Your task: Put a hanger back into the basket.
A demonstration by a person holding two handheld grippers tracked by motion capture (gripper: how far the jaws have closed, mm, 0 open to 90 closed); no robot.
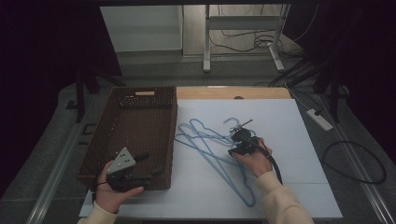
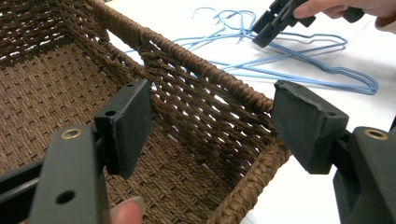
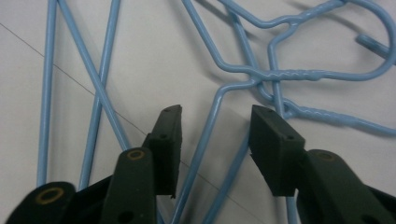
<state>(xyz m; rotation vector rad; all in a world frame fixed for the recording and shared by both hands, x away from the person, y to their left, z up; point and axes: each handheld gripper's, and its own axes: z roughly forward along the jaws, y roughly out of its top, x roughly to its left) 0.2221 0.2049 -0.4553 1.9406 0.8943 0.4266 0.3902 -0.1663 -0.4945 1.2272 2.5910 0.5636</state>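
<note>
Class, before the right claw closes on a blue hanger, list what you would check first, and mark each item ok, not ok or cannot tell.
1. Right claw open: ok.
2. A wire of the blue hangers runs between its jaws: ok.
3. Only one hanger would be caught: cannot tell, the wires overlap and cross.
4. Brown woven basket beside the hangers, room inside: ok.
5. Left claw open, straddling the basket wall: ok.
</note>
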